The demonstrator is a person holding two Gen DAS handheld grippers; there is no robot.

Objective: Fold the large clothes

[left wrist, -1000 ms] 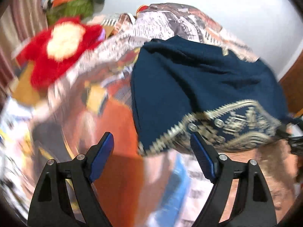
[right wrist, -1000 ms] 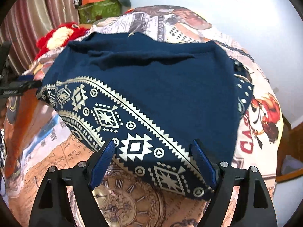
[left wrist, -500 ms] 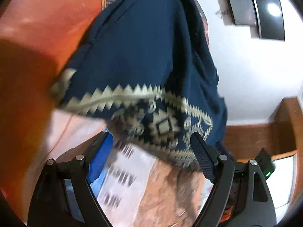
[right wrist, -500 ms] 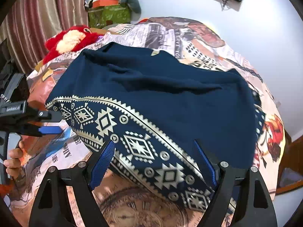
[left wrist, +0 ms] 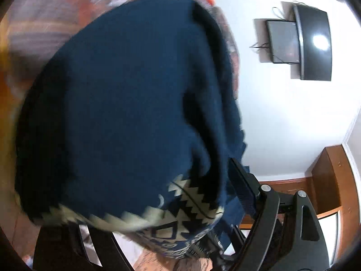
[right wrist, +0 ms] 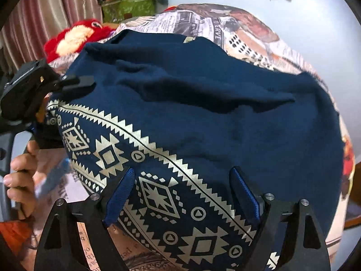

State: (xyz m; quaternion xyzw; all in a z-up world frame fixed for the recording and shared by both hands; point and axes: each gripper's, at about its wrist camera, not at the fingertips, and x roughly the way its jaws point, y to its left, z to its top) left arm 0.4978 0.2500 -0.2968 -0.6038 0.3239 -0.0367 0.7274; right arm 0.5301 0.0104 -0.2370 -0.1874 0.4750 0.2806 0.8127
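On my left, the left gripper (right wrist: 74, 83) is at the left end of the navy garment (right wrist: 203, 117), up against its edge near the patterned band (right wrist: 158, 180). From its own camera the cloth fills the view and drapes over the jaws; I see only one blue pad (left wrist: 242, 192) beside the fabric, so I cannot tell whether I have actually pinched it.

The garment lies spread on the bed (right wrist: 248, 36), long axis running left to right across both grippers, the patterned band along the near edge and the plain part stretching away toward the wall.

On my right, the right gripper (right wrist: 182, 194) stands wide, jaws straddling the band with the hem lying between them, not yet gripped. I judge the fold turns on this: both ends of the near hem sit at my jaws, and the cloth must go away from me.
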